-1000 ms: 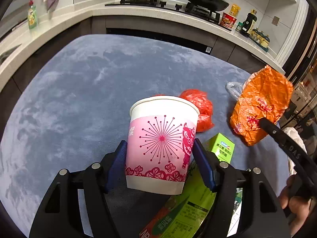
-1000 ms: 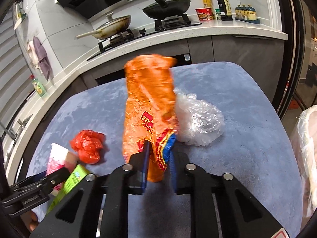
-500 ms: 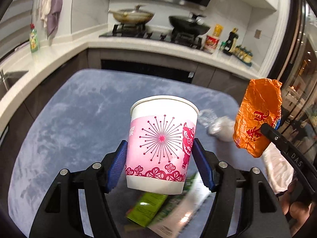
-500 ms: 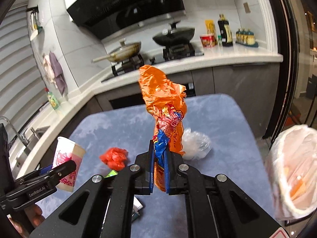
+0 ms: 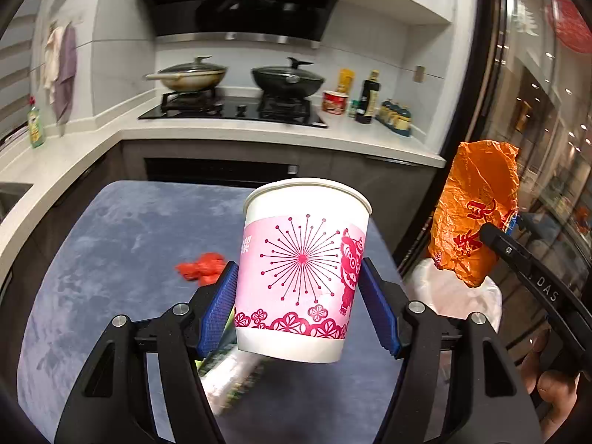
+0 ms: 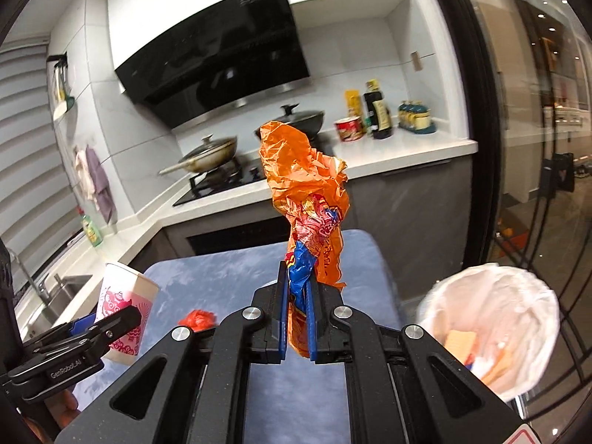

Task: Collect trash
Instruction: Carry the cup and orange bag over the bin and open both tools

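Both hands loaded, both clear of the table [image 5: 111, 244]. Left gripper [image 5: 299, 310]: blue pads wide apart, pressed on either flank of the cup [image 5: 301, 270], which stands upright between them, mouth up, base hanging free. Right gripper [image 6: 298, 318]: jaws nearly together, pinching the lower end of the wrapper [image 6: 309, 199], whose long axis runs up and away from the fingers. Deciding relation: the bin [image 6: 492, 325], white-lined and open-mouthed, lies to the right of and a little below the right fingers, near; from the left fingers it sits further right, beyond the cup. Right hand judged nearer, so likely first to drop; the wrapper's tall free end may catch the rim unless carried over the centre. Right view looks into the bin and shows scraps already inside; left view shows only a strip of the liner below the wrapper. Left view alone shows a blurred green carton [image 5: 229, 373] under the cup. Red bag [image 5: 201, 266] on the table, beyond the left pad, uncollected.
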`<move>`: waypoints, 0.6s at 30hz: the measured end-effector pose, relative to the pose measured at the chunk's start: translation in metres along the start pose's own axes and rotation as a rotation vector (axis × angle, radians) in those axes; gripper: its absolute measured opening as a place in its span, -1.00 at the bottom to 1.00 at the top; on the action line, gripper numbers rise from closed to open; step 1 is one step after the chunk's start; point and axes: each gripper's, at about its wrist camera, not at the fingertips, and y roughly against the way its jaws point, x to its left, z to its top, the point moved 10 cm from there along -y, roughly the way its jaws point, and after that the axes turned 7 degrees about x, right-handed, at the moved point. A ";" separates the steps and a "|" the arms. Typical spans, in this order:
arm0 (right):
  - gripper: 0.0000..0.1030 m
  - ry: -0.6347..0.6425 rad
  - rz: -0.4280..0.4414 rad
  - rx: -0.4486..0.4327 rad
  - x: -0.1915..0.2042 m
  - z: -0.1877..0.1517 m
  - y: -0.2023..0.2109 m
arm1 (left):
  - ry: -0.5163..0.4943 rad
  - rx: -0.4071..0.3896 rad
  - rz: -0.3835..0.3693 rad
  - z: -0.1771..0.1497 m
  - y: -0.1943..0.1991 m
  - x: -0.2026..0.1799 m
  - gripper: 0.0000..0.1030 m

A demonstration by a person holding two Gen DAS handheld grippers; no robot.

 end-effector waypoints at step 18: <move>-0.85 -0.123 -0.158 -0.030 -0.131 -0.016 0.063 | -0.157 0.042 -0.114 -0.025 -0.015 -0.142 0.21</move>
